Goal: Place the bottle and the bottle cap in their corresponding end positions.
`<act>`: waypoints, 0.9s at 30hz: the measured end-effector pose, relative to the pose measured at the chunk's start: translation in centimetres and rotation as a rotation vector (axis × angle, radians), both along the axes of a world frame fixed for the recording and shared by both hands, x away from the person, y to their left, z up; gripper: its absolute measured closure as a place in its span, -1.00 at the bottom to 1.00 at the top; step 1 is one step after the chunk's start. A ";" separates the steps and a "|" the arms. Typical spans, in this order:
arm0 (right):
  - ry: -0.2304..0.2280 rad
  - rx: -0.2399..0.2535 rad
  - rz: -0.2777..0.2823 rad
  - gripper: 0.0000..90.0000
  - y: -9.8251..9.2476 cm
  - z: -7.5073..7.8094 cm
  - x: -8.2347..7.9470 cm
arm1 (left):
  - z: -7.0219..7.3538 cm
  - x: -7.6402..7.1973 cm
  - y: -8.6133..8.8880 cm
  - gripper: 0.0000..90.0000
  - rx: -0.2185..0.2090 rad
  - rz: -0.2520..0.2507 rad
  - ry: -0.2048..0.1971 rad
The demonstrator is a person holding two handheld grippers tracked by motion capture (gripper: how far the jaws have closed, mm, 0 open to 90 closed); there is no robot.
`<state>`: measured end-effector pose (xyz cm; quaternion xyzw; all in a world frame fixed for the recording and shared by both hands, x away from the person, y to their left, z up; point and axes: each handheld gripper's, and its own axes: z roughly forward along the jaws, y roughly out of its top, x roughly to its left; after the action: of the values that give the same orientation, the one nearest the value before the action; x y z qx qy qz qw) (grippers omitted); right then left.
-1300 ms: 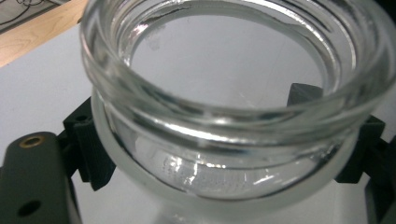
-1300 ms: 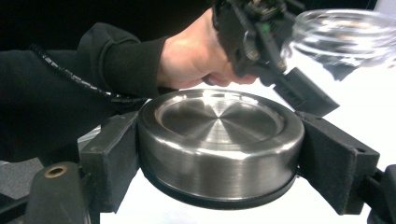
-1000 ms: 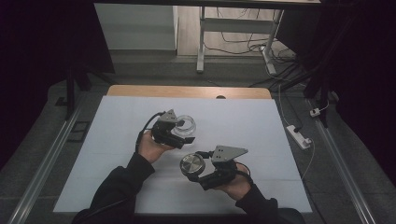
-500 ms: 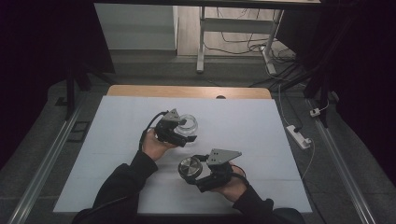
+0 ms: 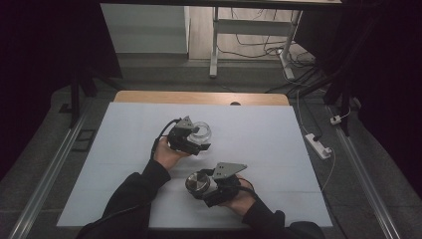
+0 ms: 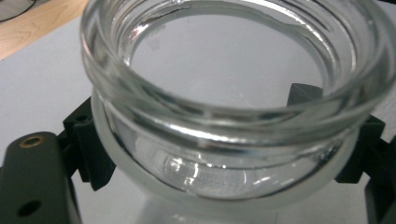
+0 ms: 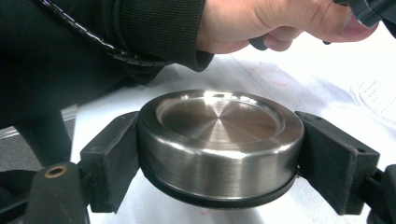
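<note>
The glass jar (image 6: pixel 233 116) sits clamped at its neck between the jaws of the left hand-held gripper (image 5: pixel 191 142), held over the middle of the white tabletop (image 5: pixel 99 149). It looks rigid, smooth and breakable (likely slippery too), so the ridged neck under the rim seems the safest place to hold. Nearer the person, the right hand-held gripper (image 5: pixel 204 186) is closed on the steel lid (image 7: pixel 219 144), gripping its side wall; it looks stiff and fairly light.

Lab: white-topped table (image 5: pixel 124 149), dark curtains, floor cables (image 5: pixel 259 37).
</note>
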<state>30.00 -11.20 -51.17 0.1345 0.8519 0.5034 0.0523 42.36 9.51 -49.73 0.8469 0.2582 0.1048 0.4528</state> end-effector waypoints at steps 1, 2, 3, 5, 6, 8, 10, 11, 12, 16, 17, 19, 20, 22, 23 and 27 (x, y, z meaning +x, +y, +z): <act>0.000 0.000 0.000 -0.59 0.0 0.0 0.0 | -0.2 0.1 0.0 -0.66 -0.003 0.003 0.003; -0.002 -0.004 -0.004 -0.59 0.0 -0.2 0.1 | -0.3 0.1 -0.1 -0.66 0.000 0.001 0.002; 0.001 -0.009 -0.006 -0.59 0.1 -0.5 0.2 | -0.4 0.2 -0.1 -0.66 -0.004 0.001 0.003; 0.000 -0.013 -0.008 -0.59 0.2 -0.7 0.3 | -0.6 0.2 -0.2 -0.66 0.000 0.004 0.003; -0.001 -0.022 -0.009 -0.59 0.3 -1.0 0.3 | -0.7 0.2 -0.2 -0.66 0.001 0.006 0.002; 0.000 -0.030 -0.008 -0.59 0.5 -1.2 0.4 | -0.9 0.3 -0.1 -0.66 0.000 0.010 0.000; -0.001 -0.035 -0.009 -0.59 0.6 -1.3 0.4 | -1.0 0.3 -0.1 -0.66 0.001 0.016 0.000; 0.003 -0.038 -0.010 -0.59 0.6 -1.5 0.4 | -1.1 0.4 0.0 -0.66 0.001 0.017 0.001; 0.001 -0.046 -0.008 -0.59 0.7 -1.6 0.5 | -1.1 0.4 0.0 -0.66 0.002 0.019 0.001; 0.009 -0.070 -0.007 -0.60 0.9 -2.1 0.6 | -1.4 0.5 0.0 -0.66 0.013 0.028 0.004; 0.010 -0.077 -0.006 -0.60 0.9 -2.2 0.6 | -1.5 0.6 0.0 -0.66 0.016 0.029 0.005; 0.007 -0.084 -0.002 -0.60 1.1 -2.3 0.6 | -1.6 0.6 0.0 -0.66 0.014 0.035 0.008; 0.007 -0.084 -0.002 -0.60 1.1 -2.3 0.6 | -1.7 0.7 0.1 -0.66 0.018 0.036 0.009; 0.015 -0.088 -0.001 -0.60 1.1 -2.4 0.6 | -1.8 0.7 0.1 -0.66 0.020 0.043 0.011; 0.020 -0.095 0.000 -0.60 1.2 -2.4 0.7 | -1.8 0.8 0.1 -0.66 0.021 0.046 0.012; 0.024 -0.109 0.005 -0.60 1.3 -2.5 0.7 | -2.1 0.9 0.2 -0.66 0.028 0.054 0.016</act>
<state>30.67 -9.91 -53.62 0.1352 0.8789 0.4549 0.0481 43.23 9.69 -51.78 0.8467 0.2831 0.1138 0.4359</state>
